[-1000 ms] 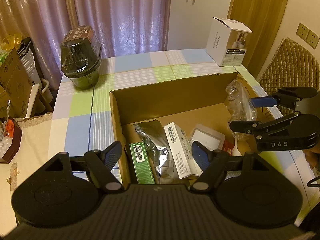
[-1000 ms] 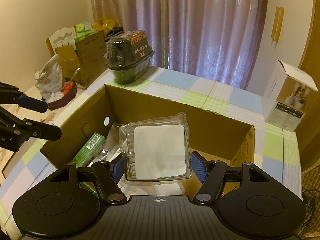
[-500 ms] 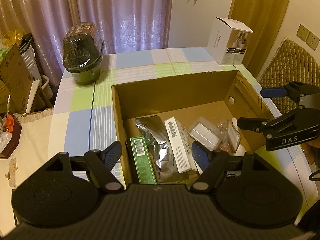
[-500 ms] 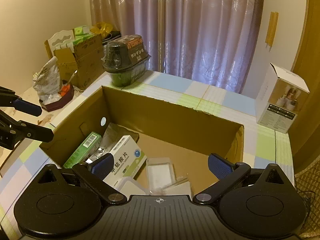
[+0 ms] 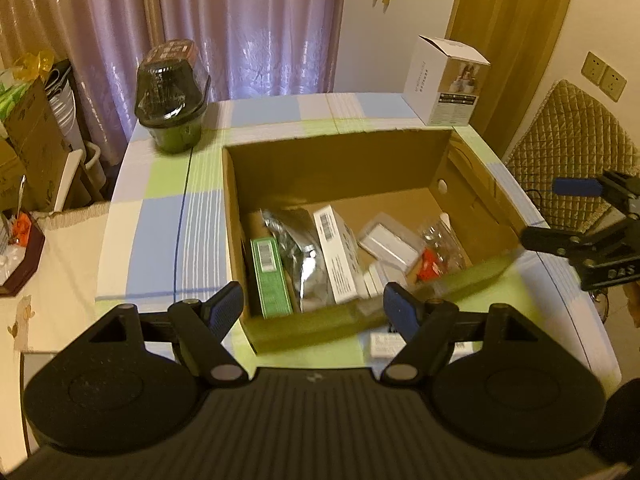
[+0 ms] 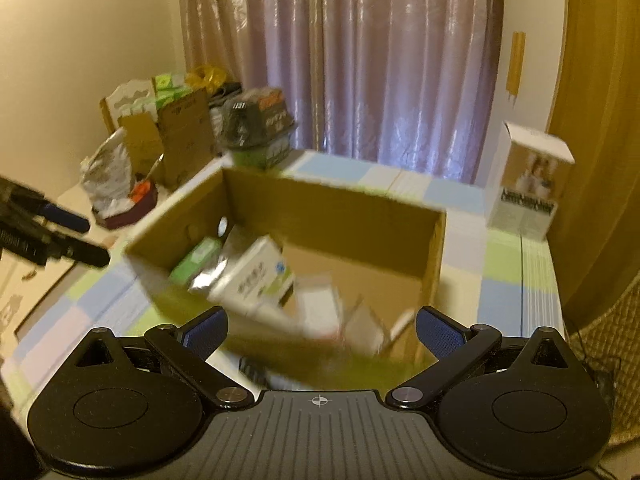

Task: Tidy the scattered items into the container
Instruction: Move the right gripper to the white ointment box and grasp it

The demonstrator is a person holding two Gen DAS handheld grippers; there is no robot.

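Observation:
The open cardboard box (image 5: 336,176) stands on the checked tablecloth. Inside lie a green carton (image 5: 270,276), a silver foil pouch (image 5: 300,248), a white medicine box (image 5: 336,252), a clear plastic case (image 5: 390,242) and a clear bag (image 5: 440,240). My left gripper (image 5: 312,304) is open and empty just short of the box's near wall. A white labelled item (image 5: 386,344) lies on the cloth in front of the box, partly hidden by the left gripper's finger. My right gripper (image 6: 322,328) is wide open and empty, back from the blurred box (image 6: 332,216); it also shows at the box's right (image 5: 560,212).
A dark-lidded green tub (image 5: 172,100) stands at the table's far left corner and a white carton (image 5: 446,80) at the far right. A quilted chair (image 5: 568,140) is beyond the right edge. Boxes and bags (image 6: 168,140) crowd the side surface on the left.
The right gripper opened and let the clear plastic case fall into the box, then drew back from it. The left gripper also pulled back, so more of the near wall shows.

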